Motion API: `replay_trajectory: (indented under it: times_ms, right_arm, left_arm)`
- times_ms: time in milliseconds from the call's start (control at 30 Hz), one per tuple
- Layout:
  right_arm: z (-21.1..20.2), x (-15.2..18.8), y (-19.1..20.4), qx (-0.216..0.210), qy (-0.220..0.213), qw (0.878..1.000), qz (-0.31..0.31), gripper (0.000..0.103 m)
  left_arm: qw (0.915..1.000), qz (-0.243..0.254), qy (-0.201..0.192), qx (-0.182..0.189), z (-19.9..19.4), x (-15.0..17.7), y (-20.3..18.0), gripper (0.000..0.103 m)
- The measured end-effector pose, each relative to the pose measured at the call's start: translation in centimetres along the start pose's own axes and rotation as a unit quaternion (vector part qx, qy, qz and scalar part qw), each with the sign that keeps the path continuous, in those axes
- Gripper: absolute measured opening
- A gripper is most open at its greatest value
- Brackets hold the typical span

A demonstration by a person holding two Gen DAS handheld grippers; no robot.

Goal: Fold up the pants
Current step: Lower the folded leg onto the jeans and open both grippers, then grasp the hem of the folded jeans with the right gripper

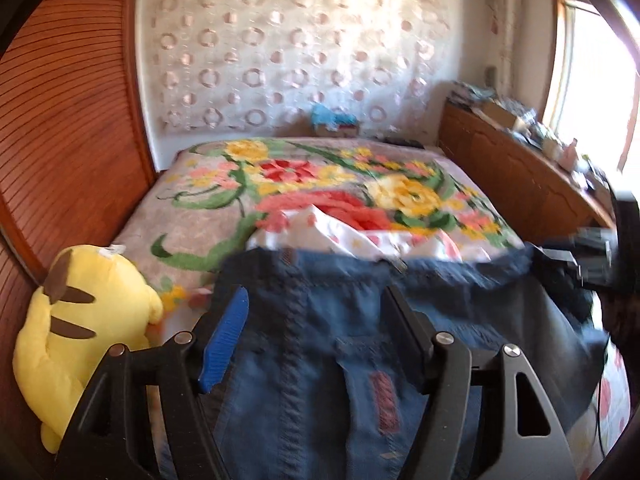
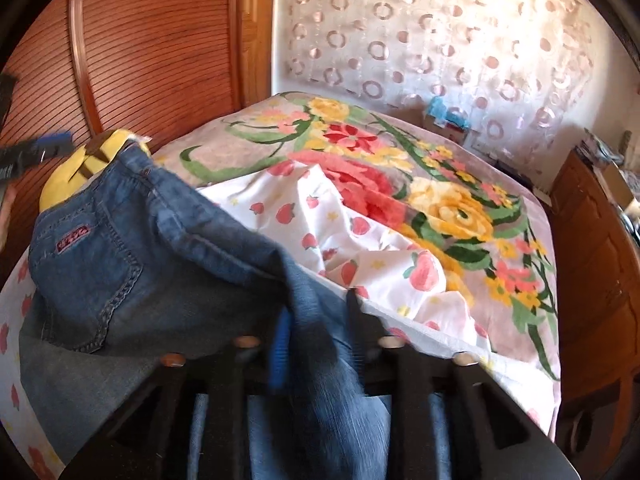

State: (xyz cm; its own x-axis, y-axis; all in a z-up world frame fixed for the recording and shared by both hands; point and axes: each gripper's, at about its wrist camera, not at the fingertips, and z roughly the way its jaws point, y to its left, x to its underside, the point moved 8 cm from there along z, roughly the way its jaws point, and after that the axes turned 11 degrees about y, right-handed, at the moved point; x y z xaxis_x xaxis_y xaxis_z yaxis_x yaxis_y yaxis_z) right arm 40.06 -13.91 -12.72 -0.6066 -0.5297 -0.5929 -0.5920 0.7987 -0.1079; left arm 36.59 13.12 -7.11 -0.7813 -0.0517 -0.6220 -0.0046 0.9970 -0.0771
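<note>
Blue denim pants (image 1: pixel 328 320) hang lifted over the near end of the bed. In the left wrist view my left gripper (image 1: pixel 316 300) has its fingers wide apart, with the waistband spread between and in front of them. In the right wrist view my right gripper (image 2: pixel 318 312) is shut on a bunched edge of the pants (image 2: pixel 132 248), whose back pocket with a red label shows at the left. The left gripper also shows at the far left of the right wrist view (image 2: pixel 24 156), and the right gripper at the right edge of the left wrist view (image 1: pixel 592 256).
A floral blanket (image 1: pixel 320 176) covers the bed, with a rumpled white strawberry-print sheet (image 2: pixel 320 224) on it. A yellow plush toy (image 1: pixel 88 320) lies at the bed's left. A slatted wooden wardrobe (image 1: pixel 60 120) stands left, a cluttered wooden dresser (image 1: pixel 520 168) right.
</note>
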Motion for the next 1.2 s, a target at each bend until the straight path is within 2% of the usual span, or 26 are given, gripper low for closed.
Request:
replay_trajectory:
  times_ms: [67,233,500,567,633,767,1033,1100,1133,1167,1200]
  right_arm:
    - [-0.6,0.4,-0.6,-0.011,-0.005,1.0,0.019,0.043]
    - [-3.5,2.8,-1.9,-0.007,-0.018,0.998,0.054,0.044]
    - [-7.2,7.4,-1.3,0.005,-0.014,0.997,0.081,0.044]
    - [-7.2,8.2,-0.6,0.005,-0.004,0.997,0.078,0.053]
    - [-6.8,8.8,-0.1,0.013,0.007,0.997,0.073,0.056]
    - [-5.1,9.4,0.3,0.034,0.033,0.996,0.072,0.056]
    - [-1.9,8.7,-0.1,0.077,0.068,0.993,0.061,0.056]
    - [-1.4,8.4,-0.3,0.081,0.074,0.992,0.062,0.041]
    - [-1.2,8.1,-0.3,0.08,0.077,0.992,0.06,0.024]
    - [-1.0,7.8,-0.2,0.075,0.081,0.992,0.058,0.014]
    - [-1.1,7.5,-0.3,0.078,0.079,0.992,0.055,0.011]
  left_arm:
    - [0.9998,0.015,0.009,0.012,0.3,1.1,-2.1,0.07]
    - [0.9978,0.034,0.018,0.054,0.6,2.9,-6.0,0.07]
    - [0.9951,0.066,0.03,0.068,1.8,4.6,-8.1,0.07]
    - [0.994,0.075,0.038,0.07,2.3,5.2,-8.4,0.07]
    - [0.9933,0.082,0.041,0.07,2.6,5.6,-8.6,0.07]
    - [0.9926,0.084,0.049,0.073,3.1,6.0,-8.4,0.07]
    - [0.9922,0.081,0.052,0.079,3.2,6.0,-8.5,0.07]
    - [0.9923,0.08,0.049,0.08,3.1,6.0,-8.6,0.07]
    - [0.9923,0.08,0.049,0.08,3.1,5.9,-8.4,0.07]
    - [0.9923,0.08,0.048,0.081,3.0,5.9,-8.5,0.07]
    - [0.9924,0.079,0.046,0.083,2.9,5.9,-8.5,0.07]
